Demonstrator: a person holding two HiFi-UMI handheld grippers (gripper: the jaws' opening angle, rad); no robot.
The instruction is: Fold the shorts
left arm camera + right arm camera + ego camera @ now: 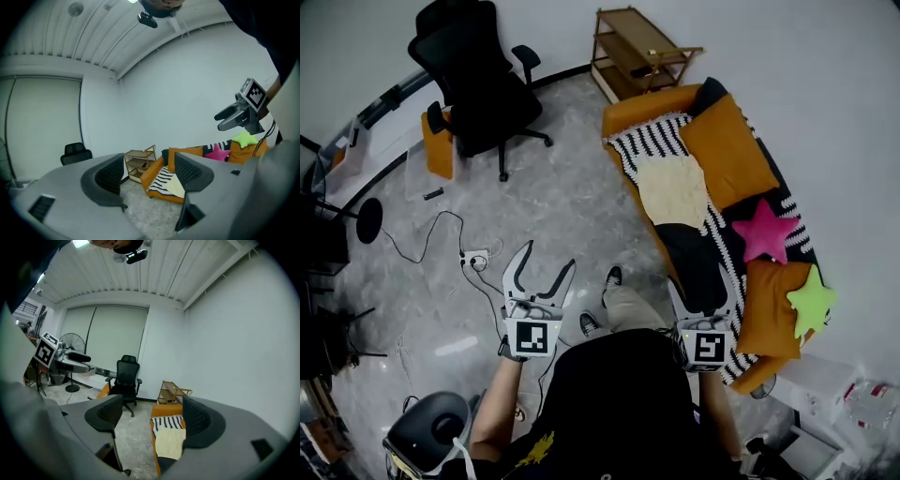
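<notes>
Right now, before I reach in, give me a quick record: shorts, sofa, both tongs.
shorts: pale yellow, spread flat on the striped blanket, untouched
sofa: orange, blanket draped over its seat
left tongs: open, empty, over the floor
right tongs: open, empty, not yet at the shorts
</notes>
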